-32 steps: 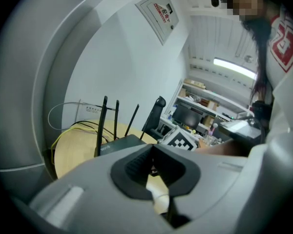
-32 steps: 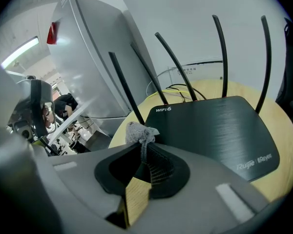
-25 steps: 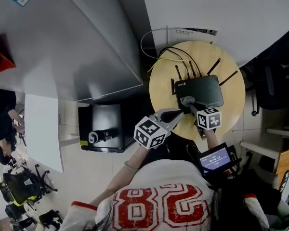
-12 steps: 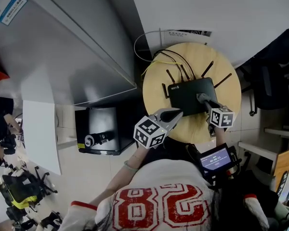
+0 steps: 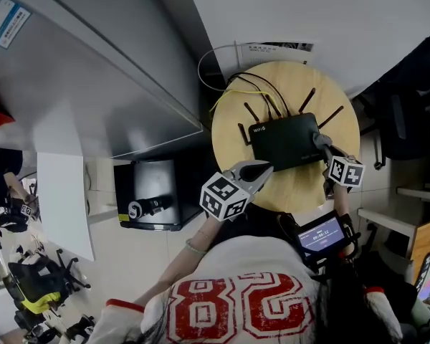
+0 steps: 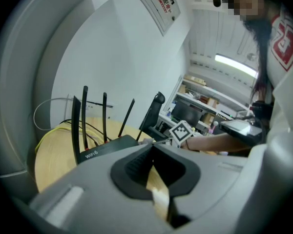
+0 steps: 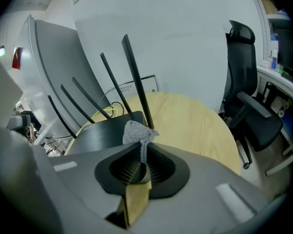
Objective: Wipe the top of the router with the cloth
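We find the black router [image 5: 285,143] lying flat on the round wooden table [image 5: 294,188], its antennas [image 7: 136,77] raised along the rear edge. The grey cloth [image 7: 136,132] is bunched at the router's right end, beside the outermost antenna, and our right gripper [image 7: 141,155] has its jaws clamped on it. Our left gripper [image 5: 261,169] has its jaws pressed together on nothing, at the router's near left edge; we cannot tell whether it touches. Yellow and black cables [image 5: 238,92] trail off behind. A black office chair [image 7: 246,101] stands beside the table.
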The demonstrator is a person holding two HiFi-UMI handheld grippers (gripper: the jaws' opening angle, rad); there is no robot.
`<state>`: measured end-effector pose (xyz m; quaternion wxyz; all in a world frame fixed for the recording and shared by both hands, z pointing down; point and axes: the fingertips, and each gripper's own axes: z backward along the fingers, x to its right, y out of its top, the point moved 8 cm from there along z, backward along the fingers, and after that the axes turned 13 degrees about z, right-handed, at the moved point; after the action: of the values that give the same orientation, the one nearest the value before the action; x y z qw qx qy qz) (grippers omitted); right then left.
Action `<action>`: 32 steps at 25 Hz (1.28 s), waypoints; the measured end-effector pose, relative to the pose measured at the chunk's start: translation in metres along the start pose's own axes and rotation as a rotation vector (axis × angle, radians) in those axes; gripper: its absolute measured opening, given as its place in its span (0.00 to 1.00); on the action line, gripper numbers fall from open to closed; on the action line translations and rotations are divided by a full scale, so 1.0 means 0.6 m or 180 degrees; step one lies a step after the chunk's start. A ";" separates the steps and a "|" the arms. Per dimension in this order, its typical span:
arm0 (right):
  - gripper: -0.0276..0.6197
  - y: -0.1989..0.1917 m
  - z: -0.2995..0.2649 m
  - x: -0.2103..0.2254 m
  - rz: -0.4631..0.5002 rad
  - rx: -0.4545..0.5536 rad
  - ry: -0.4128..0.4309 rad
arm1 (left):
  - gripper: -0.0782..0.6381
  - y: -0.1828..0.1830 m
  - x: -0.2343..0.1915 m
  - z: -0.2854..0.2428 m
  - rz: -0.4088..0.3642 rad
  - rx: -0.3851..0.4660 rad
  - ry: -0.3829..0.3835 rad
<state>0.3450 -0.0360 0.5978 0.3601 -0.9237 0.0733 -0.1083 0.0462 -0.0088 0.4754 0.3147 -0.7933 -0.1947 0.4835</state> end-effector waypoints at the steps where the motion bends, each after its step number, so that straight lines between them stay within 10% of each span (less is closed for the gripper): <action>1: 0.10 -0.003 0.000 0.001 -0.0013 -0.0003 -0.0001 | 0.11 0.000 0.000 0.000 -0.0002 -0.0002 -0.0001; 32: 0.10 -0.042 -0.022 -0.371 0.0602 -0.0215 0.0980 | 0.11 -0.028 -0.022 0.124 -0.0031 0.0034 -0.0133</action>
<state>0.1282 0.0215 0.5916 0.3220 -0.8967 0.2178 -0.2116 -0.0263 0.0183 0.4707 0.3171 -0.7804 -0.2025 0.4994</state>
